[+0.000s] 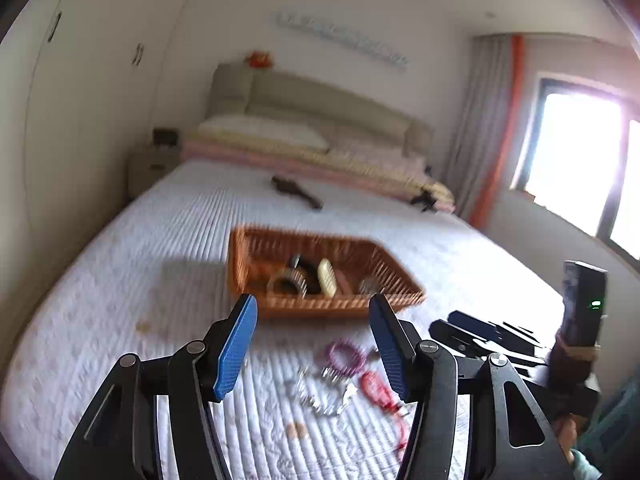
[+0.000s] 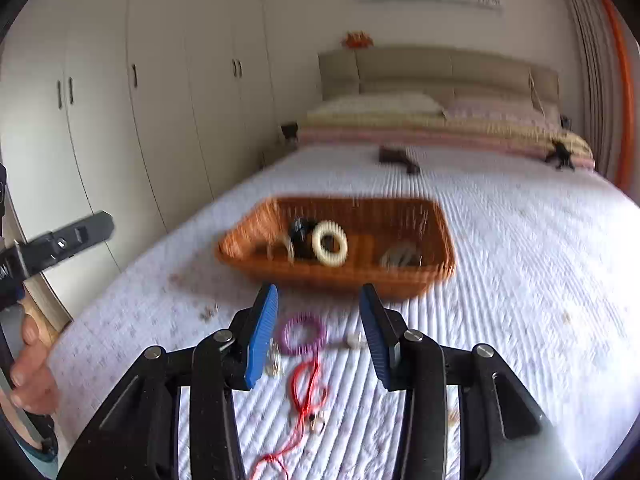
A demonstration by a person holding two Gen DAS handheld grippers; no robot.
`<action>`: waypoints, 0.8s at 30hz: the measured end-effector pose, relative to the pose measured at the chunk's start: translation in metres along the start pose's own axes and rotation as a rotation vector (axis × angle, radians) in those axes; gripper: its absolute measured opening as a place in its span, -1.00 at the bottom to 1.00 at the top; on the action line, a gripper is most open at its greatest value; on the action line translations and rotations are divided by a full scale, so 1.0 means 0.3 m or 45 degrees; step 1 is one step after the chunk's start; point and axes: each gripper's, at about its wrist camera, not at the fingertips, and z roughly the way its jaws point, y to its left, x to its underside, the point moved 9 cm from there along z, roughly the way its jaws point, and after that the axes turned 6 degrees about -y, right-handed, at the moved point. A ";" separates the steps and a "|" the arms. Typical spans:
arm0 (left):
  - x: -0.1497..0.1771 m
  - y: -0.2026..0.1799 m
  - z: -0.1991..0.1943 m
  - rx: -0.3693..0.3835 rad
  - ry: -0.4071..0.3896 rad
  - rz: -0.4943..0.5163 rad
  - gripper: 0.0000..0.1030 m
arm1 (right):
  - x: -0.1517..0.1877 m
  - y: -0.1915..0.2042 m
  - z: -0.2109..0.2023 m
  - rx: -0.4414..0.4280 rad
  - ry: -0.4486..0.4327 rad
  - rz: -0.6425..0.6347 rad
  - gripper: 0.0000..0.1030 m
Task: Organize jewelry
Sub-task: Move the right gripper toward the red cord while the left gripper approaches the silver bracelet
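Note:
An orange wicker basket [image 1: 248, 264] [image 2: 444, 236] sits on the white bed and holds a cream beaded bracelet [image 2: 330, 243], a dark piece [image 2: 301, 232] and some silvery pieces. On the quilt in front lie a purple beaded bracelet [image 1: 346, 357] [image 2: 303, 334], a red cord necklace [image 1: 378, 392] [image 2: 306, 392] and a silvery chain [image 1: 320, 394]. My left gripper [image 1: 314, 348] is open and empty above these pieces. My right gripper [image 2: 318, 334] is open and empty, hovering over the purple bracelet.
The bed's quilt [image 2: 520, 280] stretches to pillows and a headboard at the back. A dark object [image 1: 296, 192] lies far up the bed. White wardrobes [image 2: 160, 100] stand at the left, a window [image 1: 580, 160] at the right.

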 end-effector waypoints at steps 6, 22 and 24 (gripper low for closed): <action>0.190 0.021 0.171 -0.003 0.248 -0.028 0.15 | 0.129 -0.021 0.105 -0.017 0.166 0.057 -0.12; 0.369 0.014 0.323 -0.013 0.486 -0.032 -0.16 | 0.255 -0.046 0.206 -0.046 0.361 0.094 -0.33; 0.374 0.008 0.326 -0.022 0.488 -0.012 -0.16 | 0.257 -0.038 0.209 -0.041 0.370 0.074 -0.35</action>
